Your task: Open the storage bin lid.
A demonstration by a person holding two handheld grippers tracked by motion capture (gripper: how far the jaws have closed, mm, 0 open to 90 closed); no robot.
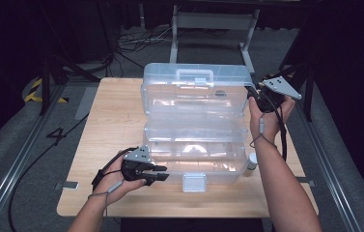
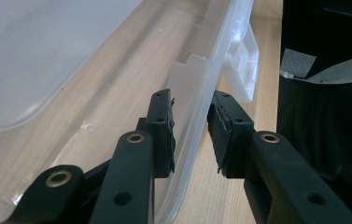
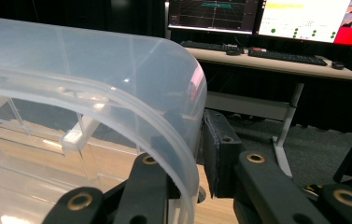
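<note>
Tools astride box wall and lid edge

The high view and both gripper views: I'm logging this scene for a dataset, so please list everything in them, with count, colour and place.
storage box: one, clear plastic, middle of the table, base at the near side.
lid: one, clear, swung open and standing up behind the base, with a handle on top.
latch: one, whitish, on the base's front wall.
small bottle: one, white-capped, on the table just right of the base.
table: one, light wood.
monitors: two, lit, on a desk behind, in the right gripper view.
left gripper: one, black, jaws astride the base's front wall.
right gripper: one, black, jaws astride the lid's right edge.
</note>
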